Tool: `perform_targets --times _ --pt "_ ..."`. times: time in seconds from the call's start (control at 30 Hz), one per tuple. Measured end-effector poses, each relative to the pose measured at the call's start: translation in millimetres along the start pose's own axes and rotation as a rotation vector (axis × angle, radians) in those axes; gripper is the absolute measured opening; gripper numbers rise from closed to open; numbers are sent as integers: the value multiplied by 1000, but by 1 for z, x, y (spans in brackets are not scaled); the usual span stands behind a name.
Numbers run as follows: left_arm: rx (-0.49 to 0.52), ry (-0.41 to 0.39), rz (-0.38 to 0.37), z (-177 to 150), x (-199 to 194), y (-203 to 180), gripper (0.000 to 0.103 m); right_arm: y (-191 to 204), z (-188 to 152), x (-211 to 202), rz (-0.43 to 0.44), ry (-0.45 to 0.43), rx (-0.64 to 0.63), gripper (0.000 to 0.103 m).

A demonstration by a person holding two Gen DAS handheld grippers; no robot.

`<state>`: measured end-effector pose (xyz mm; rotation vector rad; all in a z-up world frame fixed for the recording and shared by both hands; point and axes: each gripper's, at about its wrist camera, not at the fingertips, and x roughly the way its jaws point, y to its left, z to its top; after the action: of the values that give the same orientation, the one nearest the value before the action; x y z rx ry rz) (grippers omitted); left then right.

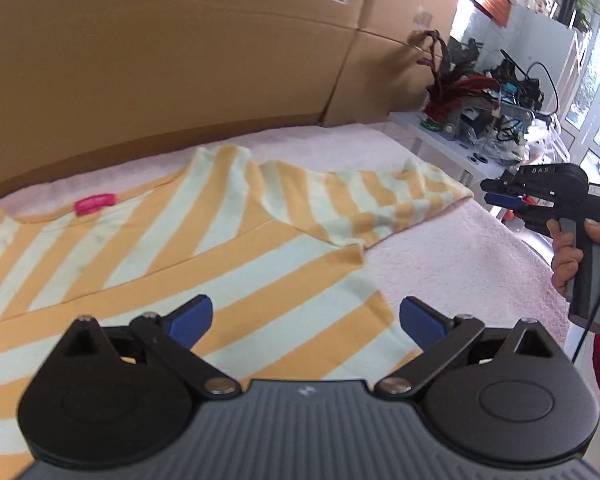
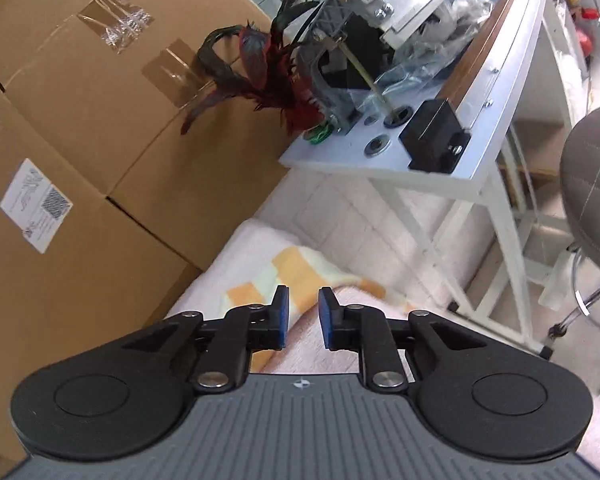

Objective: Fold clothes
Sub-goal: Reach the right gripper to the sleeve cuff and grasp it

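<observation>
**Clerk:** On the pale pink towel-like cover [image 1: 452, 248]: one striped shirt [image 1: 148, 248], orange and pale mint bands, lying mostly flat, neckline toward the cardboard boxes [image 1: 172, 52]. A pink label [image 1: 95, 204] sits inside the collar. One sleeve [image 1: 364, 204] lies stretched out toward the cover's far right edge, creased and partly doubled over.

**Checker:** Left gripper?

**Clerk:** Left gripper [image 1: 304, 322]: over the shirt's lower body, near its side hem. Jaws spread wide, blue pads [image 1: 192, 320] well apart, nothing between them. Whether the pads touch the cloth I cannot tell.

**Checker:** Right gripper?

**Clerk:** Right gripper [image 2: 303, 316]: held in a hand [image 1: 580, 264] at the right edge of the cover, seen from the left wrist view as apart from the shirt. Jaws parted by a narrow gap, blue pads [image 2: 327, 320] facing each other, gripping nothing. Ahead of it lies the sleeve end [image 2: 300, 270], below and beyond the fingertips; no contact visible.

**Checker:** Surroundings?

**Clerk:** Stacked boxes behind, one bearing a white shipping label [image 2: 34, 206]. A white side table [image 2: 440, 168] just beyond the cover, loaded with dark red feathers [image 2: 260, 84], metal hardware, plastic bags and cables. A grey quilted stool [image 2: 596, 184] at the far right.
</observation>
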<state>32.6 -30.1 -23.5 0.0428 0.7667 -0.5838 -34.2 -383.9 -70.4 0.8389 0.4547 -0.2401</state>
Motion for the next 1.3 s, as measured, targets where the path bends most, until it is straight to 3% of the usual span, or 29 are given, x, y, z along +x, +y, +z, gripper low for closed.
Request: perform_targets --times 0.07,0.17,0.2,0.23,0.3,0.47,0.5,0.53,0.63,0.67,0.77,0.8,0.93,1.0,1.1,1.23,1.27,1.3 --pt "10 9 -25 10 19 -11 100 1 -2 2 10 15 2 23" --pt "8 25 -59 24 50 -24 100 3 -5 5 25 36 5 40" --pt "7 31 -69 28 60 -29 100 3 -6 6 30 44 5 39" --pt "7 43 -71 30 69 -31 94 4 -7 7 34 51 6 35" --pt "26 53 -59 33 82 -37 88 5 -8 9 44 66 8 0" --pt "113 -8 -19 27 84 -53 81 7 -13 14 69 102 13 2" --pt "133 -17 -14 25 83 -56 71 8 -14 15 74 109 14 4" --pt "143 -18 -31 24 82 -59 54 8 -15 16 79 117 15 6" --pt "174 -16 -76 21 78 -67 53 10 -18 20 93 139 17 19" --pt "181 -14 -90 19 77 -68 53 10 -19 21 93 143 23 33" --pt "178 -27 -119 11 79 -65 59 -1 -14 27 76 109 129 32" --pt "177 -31 -129 9 79 -65 66 -4 -13 32 80 101 166 31" --pt "217 -29 -130 7 81 -73 82 -3 -3 47 70 94 210 26" --pt "226 -24 -134 6 81 -75 85 1 1 47 57 103 162 8" --pt "202 -25 -162 6 80 -70 89 4 9 22 102 64 133 8" --pt "158 -25 -207 7 80 -61 92 4 13 0 72 83 59 18" --pt "150 -26 -212 8 79 -60 93 4 12 -2 23 79 42 32" --pt "142 -28 -215 8 79 -59 94 2 10 -4 -7 74 31 36"
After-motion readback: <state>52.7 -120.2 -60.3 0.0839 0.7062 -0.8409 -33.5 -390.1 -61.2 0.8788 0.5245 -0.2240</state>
